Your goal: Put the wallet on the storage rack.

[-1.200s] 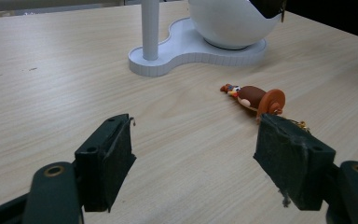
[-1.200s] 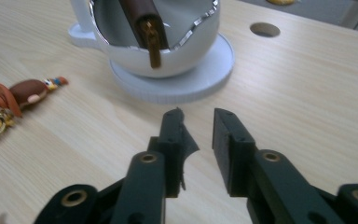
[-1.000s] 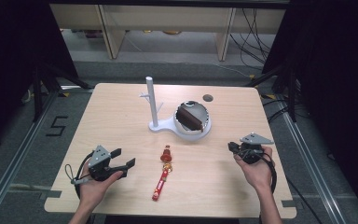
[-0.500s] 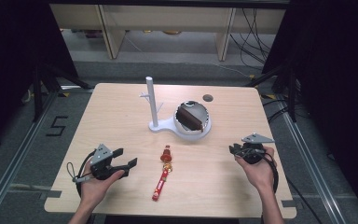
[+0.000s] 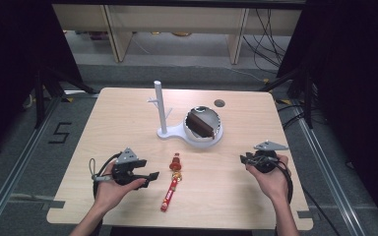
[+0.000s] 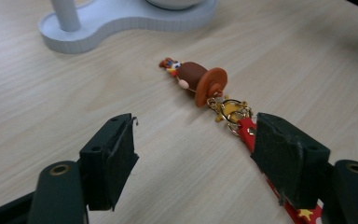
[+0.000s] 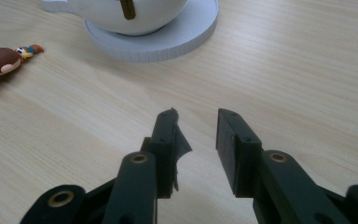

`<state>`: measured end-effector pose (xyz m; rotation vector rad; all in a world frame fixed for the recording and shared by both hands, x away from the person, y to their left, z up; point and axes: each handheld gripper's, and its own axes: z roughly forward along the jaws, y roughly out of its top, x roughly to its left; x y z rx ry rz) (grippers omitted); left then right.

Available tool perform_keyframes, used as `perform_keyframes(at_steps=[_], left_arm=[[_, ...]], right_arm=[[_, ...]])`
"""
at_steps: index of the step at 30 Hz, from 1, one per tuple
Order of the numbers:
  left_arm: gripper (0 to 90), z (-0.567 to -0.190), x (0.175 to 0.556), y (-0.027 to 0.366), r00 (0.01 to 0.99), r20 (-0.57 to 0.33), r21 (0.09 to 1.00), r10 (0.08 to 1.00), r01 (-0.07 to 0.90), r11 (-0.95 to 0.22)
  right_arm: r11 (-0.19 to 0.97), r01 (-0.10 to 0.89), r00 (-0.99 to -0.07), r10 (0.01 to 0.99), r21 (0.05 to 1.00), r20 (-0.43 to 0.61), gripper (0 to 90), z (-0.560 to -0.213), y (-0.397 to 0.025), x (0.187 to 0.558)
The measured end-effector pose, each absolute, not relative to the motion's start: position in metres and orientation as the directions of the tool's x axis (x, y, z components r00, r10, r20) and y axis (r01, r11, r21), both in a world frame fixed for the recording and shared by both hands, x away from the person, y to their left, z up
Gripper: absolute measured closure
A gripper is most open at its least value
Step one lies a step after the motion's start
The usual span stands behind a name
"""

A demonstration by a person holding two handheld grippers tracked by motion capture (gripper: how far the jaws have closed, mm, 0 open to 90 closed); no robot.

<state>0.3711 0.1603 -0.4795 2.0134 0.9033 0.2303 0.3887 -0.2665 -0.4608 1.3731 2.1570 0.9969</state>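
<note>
Hidden: the lower end of the red strap [image 6: 303,212] is cut off behind the left gripper's right jaw in the left gripper view; the dark item in the white bowl [image 5: 203,126] is too small to be identified in the high view.
Left gripper [image 5: 150,176]: held near the worktop's [image 5: 118,118] front-left corner with its jaws spread wide; nothing is gripped, and the strap is seen just beside the right jaw, though contact cannot be judged.
Right gripper [image 5: 243,159]: held near the front-right corner, jaws parted by a narrow gap over bare wood, nothing held.
Keychain [image 5: 173,180]: laid flat near the middle of the front edge, between the 2 grippers; a brown figure charm [image 6: 193,77] is joined by a gold clasp [image 6: 228,109] to the strap.
Stand [image 5: 163,114]: a white post on a base shared with the bowl, placed at the worktop's centre.
Writing: yellow stars are seen on the strap; no lettering can be read there. A "5" [image 5: 60,132] is marked on the floor past the left edge.
</note>
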Motion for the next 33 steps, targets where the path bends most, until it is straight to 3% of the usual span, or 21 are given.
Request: perform_keyframes(at_steps=[5, 10, 25, 33], left_arm=[[32.8, -0.48, 0.374, 0.151, 0.743, -0.15, 0.773, 0.652, 0.499, -0.392], [43.1, -0.481, 0.384, 0.143, 0.775, -0.102, 0.777, 0.624, 0.454, -0.436], [60.7, -0.496, 0.411, 0.121, 0.851, -0.01, 0.745, 0.525, 0.356, -0.563], [65.4, -0.499, 0.414, 0.115, 0.87, 0.024, 0.734, 0.492, 0.319, -0.6]], right_arm=[[0.268, 0.603, -0.457, 0.888, 0.751, 0.051, 68.5, -0.463, -0.266, 0.391], [0.283, 0.597, -0.473, 0.88, 0.75, 0.044, 67.5, -0.465, -0.266, 0.392], [0.274, 0.618, -0.468, 0.882, 0.737, 0.064, 65.7, -0.467, -0.263, 0.392], [0.28, 0.608, -0.484, 0.873, 0.743, 0.067, 65.4, -0.469, -0.263, 0.393]])
